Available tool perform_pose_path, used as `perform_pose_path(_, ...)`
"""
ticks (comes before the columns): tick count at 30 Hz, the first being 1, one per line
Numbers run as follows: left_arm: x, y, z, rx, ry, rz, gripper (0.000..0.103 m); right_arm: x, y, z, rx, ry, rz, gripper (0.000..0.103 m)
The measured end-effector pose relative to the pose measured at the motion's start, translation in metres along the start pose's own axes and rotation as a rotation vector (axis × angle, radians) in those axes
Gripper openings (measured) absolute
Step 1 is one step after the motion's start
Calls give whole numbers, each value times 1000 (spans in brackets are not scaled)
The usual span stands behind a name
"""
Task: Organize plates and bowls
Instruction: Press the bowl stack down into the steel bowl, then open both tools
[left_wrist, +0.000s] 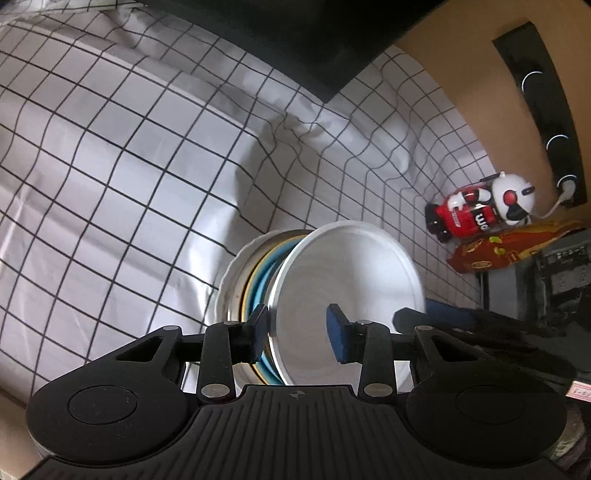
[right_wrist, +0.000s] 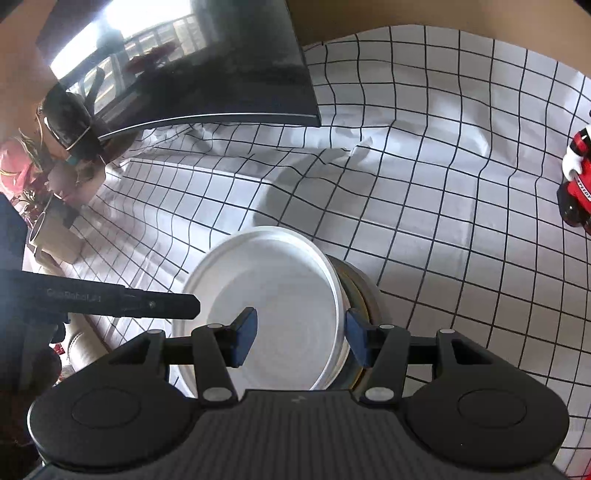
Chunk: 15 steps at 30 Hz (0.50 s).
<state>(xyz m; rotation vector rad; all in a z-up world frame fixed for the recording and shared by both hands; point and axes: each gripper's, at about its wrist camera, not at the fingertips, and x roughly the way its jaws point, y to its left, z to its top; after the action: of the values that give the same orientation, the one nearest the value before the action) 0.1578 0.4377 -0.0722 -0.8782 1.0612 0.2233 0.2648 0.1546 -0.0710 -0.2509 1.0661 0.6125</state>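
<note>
A white round plate (left_wrist: 351, 291) tops a stack of dishes on the checked tablecloth. Under it show a blue dish (left_wrist: 264, 275), a yellow-rimmed one and a white scalloped plate (left_wrist: 231, 273). My left gripper (left_wrist: 297, 330) is open, its jaws straddling the white plate's left rim. In the right wrist view the white plate (right_wrist: 269, 295) fills the middle, with a metal-rimmed dish (right_wrist: 364, 291) under it. My right gripper (right_wrist: 301, 336) is open, straddling the plate's right rim. The left gripper's finger (right_wrist: 159, 304) reaches in from the left.
A black monitor (right_wrist: 207, 74) stands at the back. A red and white toy figure (left_wrist: 480, 206) and a snack bag (left_wrist: 495, 249) sit right of the stack. A cup and clutter (right_wrist: 51, 229) lie at the left edge. The checked cloth (left_wrist: 110, 184) is wrinkled behind the stack.
</note>
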Motion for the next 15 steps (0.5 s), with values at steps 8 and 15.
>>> perform_pose_path(8, -13, -7, -1, 46, -48, 34, 37, 1, -7, -3, 14, -1, -22, 54)
perform_pose_path(15, -17, -3, -3, 13, -45, 12, 37, -6, -13, -8, 15, -21, -32, 53)
